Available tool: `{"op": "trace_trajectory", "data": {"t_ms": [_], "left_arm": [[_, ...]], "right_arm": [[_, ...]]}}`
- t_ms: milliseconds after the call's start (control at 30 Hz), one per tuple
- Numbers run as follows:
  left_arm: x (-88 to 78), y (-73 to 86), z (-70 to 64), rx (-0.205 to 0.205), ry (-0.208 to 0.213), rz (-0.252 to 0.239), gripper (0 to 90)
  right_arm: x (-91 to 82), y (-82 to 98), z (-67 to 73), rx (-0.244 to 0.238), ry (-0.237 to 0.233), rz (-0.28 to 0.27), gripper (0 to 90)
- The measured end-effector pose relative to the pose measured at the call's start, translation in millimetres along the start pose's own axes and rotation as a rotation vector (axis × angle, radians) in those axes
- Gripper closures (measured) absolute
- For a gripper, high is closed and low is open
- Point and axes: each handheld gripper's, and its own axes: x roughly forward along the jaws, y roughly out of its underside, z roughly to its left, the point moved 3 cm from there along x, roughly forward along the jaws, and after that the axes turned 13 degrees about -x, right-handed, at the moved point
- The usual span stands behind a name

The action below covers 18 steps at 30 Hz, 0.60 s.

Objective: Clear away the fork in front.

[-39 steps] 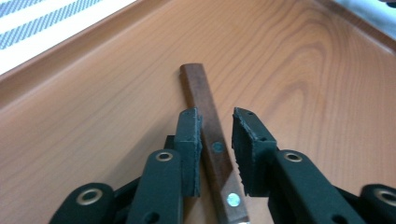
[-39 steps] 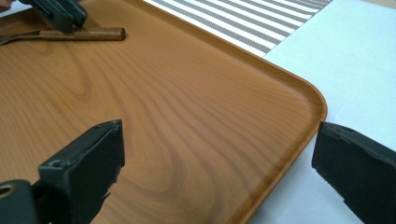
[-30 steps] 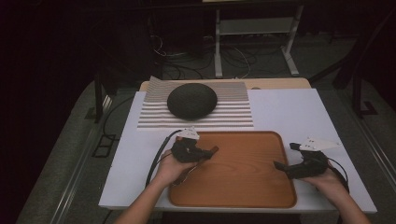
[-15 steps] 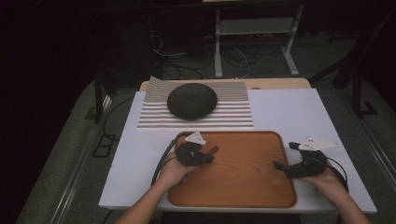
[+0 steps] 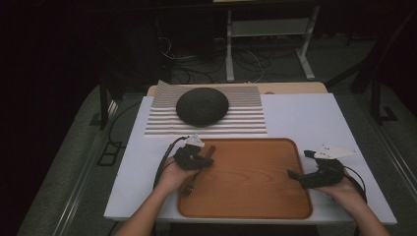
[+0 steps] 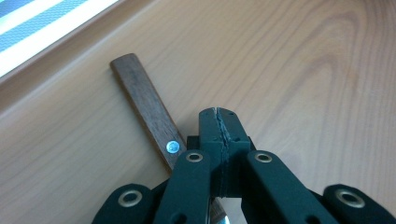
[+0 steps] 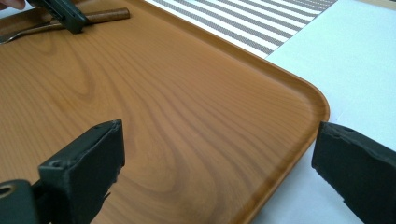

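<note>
The left gripper (image 5: 195, 158) sits over the near-left corner of the wooden tray (image 5: 255, 196), and in the left gripper view its jaws are clenched tight, their tips pressed together with no gap between them. Just left of those closed tips, and running under the gripper's body, lies a fork (image 6: 148, 108) with a dark wooden handle that bears a small metal rivet. The handle reaches away ahead of the jaws toward the tray's raised rim; the metal end passes back beneath the gripper, and in the high view the tines show on the tray just behind the left hand (image 5: 173, 174). Whether the jaws pinch any part of the fork cannot be told, since the tips appear to meet beside the handle rather than around it.

The right gripper (image 5: 307, 169) rests at the tray's right edge, well apart from the fork. Its jaws stand wide and released, with nothing between them; one hangs over the tray's wood, the other over the white table (image 5: 305, 115) just outside the rounded corner. Far ahead of these jaws, across the tray, the left gripper and the fork's handle are visible.

Beyond the tray, a striped mat (image 5: 246, 120) lies on the table with a dark round bowl (image 5: 202, 105) on it, upside down.
</note>
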Motion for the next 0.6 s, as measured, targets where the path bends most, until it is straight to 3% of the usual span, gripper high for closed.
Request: {"op": "trace_trajectory", "data": {"t_ms": [500, 600], "left_arm": [[-24.0, 10.3, 30.0, -0.073, -0.06, -0.025, 87.4], [-27.9, 11.2, 32.8, -0.077, -0.056, -0.042, 86.3]], "right_arm": [[-0.1, 0.2, -0.4, 0.002, 0.002, 0.003, 2.7], [-0.1, 0.3, -0.2, -0.002, 0.001, 0.004, 2.7]]}}
